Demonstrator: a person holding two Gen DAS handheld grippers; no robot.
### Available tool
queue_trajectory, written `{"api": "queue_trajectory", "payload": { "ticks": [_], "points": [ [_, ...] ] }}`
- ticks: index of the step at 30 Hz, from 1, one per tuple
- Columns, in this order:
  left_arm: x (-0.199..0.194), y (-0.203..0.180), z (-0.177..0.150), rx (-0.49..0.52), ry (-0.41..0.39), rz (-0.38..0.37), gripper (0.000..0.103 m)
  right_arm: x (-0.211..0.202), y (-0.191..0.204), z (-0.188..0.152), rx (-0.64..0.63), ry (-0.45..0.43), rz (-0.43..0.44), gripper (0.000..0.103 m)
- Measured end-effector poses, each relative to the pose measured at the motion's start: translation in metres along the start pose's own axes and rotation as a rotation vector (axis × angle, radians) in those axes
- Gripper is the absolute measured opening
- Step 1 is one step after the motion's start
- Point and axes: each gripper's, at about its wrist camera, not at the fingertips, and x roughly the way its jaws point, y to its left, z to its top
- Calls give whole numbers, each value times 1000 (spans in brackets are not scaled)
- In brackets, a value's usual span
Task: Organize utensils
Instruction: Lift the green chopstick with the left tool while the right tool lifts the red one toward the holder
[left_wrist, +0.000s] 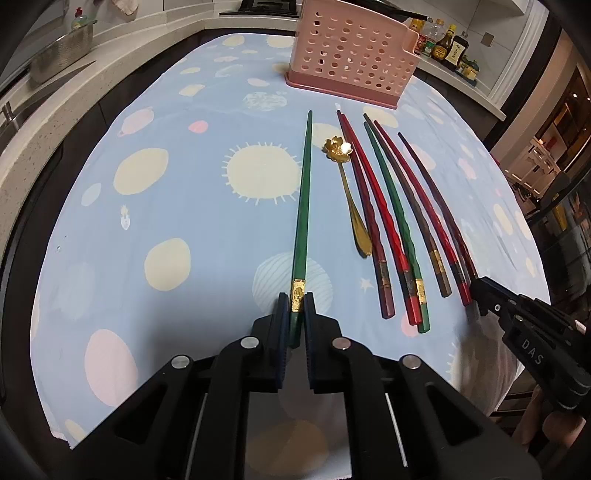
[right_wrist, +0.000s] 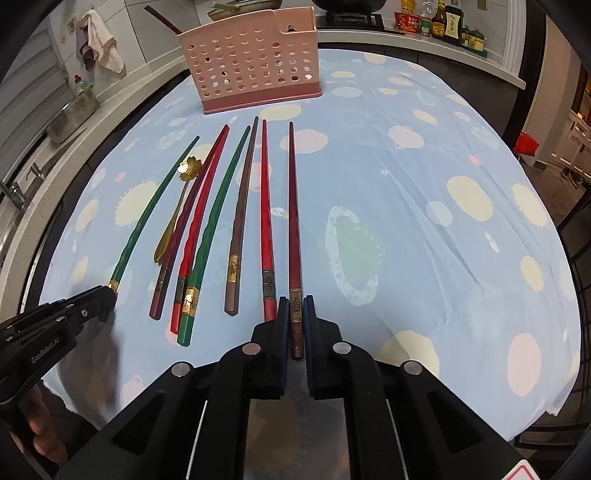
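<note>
Two grips: left gripper (left_wrist: 295, 310) clamps the long green lacquered chopstick (left_wrist: 302, 206); right gripper (right_wrist: 295, 314) clamps the dark maroon chopstick (right_wrist: 292, 206).
Place: both lie flat before the pink perforated plastic holder (left_wrist: 351, 59).
Technique: lift evenly, tilt tips holderward, avoiding neighbours.
Unclear: holder's compartments; chopstick butts between pads.

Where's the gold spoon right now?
In the left wrist view the gold spoon lies on the tablecloth, between the green chopstick and the red chopsticks.
</note>
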Motion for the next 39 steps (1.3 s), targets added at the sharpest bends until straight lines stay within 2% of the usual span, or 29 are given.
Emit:
{"api": "queue_trajectory", "payload": {
  "ticks": [11,27,39],
  "points": [
    [-30,0,12,-11,-53,-1,7,-29,-1,12,23,-72,32,7],
    [-106,-3,60,-19,-237,-47,7,-90,-8,59,67,-240,91,7],
    [-132,-9,96,14,-342,-55,7,-111,-19,99,89,-310,104,7]
  ]
}}
